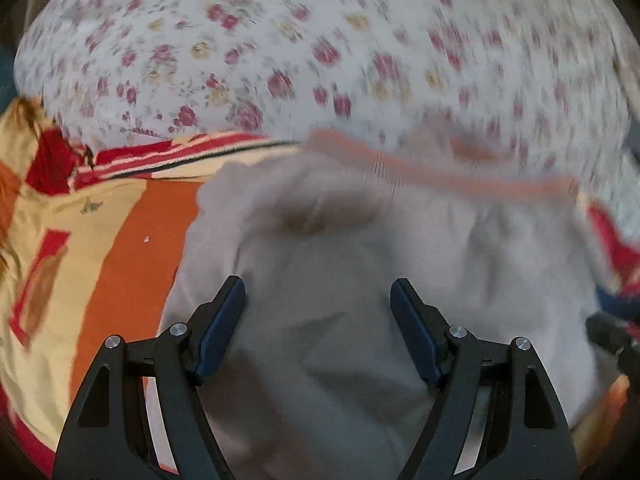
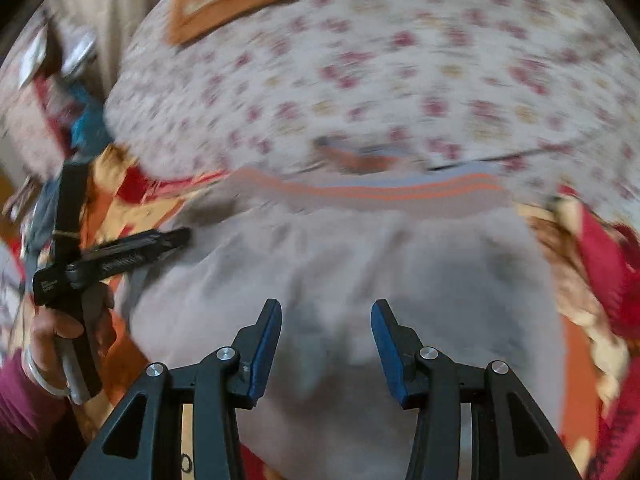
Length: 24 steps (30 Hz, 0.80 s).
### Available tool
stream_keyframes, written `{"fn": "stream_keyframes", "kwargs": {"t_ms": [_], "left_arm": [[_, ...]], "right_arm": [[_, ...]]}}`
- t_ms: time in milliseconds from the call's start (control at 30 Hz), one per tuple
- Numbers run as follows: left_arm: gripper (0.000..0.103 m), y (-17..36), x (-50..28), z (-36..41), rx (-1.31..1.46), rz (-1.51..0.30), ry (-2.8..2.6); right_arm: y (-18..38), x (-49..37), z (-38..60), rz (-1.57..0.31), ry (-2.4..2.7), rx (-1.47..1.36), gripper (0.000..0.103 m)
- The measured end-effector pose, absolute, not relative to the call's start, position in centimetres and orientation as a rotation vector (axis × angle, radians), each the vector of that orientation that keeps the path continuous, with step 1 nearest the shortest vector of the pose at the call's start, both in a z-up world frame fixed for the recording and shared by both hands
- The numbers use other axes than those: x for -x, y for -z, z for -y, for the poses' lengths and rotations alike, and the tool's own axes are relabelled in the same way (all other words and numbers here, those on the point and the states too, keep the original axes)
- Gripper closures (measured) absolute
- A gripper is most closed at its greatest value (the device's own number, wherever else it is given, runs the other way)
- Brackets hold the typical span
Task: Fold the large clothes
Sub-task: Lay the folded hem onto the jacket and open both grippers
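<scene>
Both tools spread, grey garment (image 1: 340,280) blurred

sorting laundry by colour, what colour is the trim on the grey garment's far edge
Orange stripes along the trim of the grey garment, clearest in the right wrist view.

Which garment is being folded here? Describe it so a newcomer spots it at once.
Find the floral sheet across the bed. Nearer the camera lies the grey garment on an orange-and-yellow blanket. It is the only plain cloth, edged with an orange stripe.
</scene>
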<state>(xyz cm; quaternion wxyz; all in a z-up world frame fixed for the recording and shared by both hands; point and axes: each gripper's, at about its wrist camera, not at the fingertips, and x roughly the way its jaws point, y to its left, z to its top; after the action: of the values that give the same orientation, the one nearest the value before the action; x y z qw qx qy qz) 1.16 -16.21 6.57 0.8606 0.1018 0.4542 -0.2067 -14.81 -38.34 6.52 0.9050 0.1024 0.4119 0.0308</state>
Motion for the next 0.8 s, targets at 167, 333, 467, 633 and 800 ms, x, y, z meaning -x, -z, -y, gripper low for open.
{"fn": "stream_keyframes", "kwargs": {"t_ms": [167,333,467,633,800], "left_arm": [[0.025,-5.0,-0.1,16.3,-0.315,-0.879,0.447],[0.026,-6.3,0.4,15.2,-0.229,-0.922,0.438],[0.026,-6.5,1.4,14.8,-0.227,-0.917,0.416],[0.026,-6.8,2.0,14.1,-0.194,-0.934,0.394],[0.026,-7.0,2.6,13.3,-0.177,-0.948,0.395]], "right_arm": [[-2.0,14.7,37.0,-0.978,-0.079,-0.176,0.058],[-4.2,16.8,38.3,-0.949,-0.053,-0.231,0.058],[-6.5,17.4,36.3,-0.864,-0.099,-0.204,0.057],[-4.0,14.9,32.2,-0.901,-0.131,-0.199,0.057],[-2.7,14.7,30.6,-0.950,-0.090,-0.121,0.056]]}}
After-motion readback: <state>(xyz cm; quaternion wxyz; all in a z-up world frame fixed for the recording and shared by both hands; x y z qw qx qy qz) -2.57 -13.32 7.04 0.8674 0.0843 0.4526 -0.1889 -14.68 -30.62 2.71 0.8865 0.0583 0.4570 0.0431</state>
